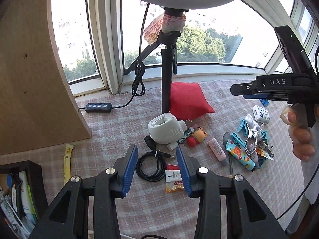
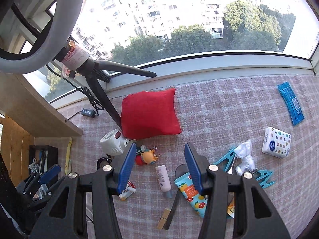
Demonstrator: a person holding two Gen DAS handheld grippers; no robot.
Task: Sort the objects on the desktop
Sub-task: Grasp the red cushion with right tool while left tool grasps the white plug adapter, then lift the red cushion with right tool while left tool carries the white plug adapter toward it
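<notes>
Measured from the red cushion (image 1: 189, 101) on the checked surface (image 1: 119, 123): the left tool (image 1: 157, 166) hovers low on its near side, level and pointing at it, jaws spread wide and empty above a coiled black cable (image 1: 151, 167) and a snack packet (image 1: 173, 181). To the cushion's right, the right tool (image 2: 158, 169) hangs higher, tipped down, jaws likewise wide apart and empty over a pink tube (image 2: 163, 178); a hand (image 1: 301, 137) grips its handle.
</notes>
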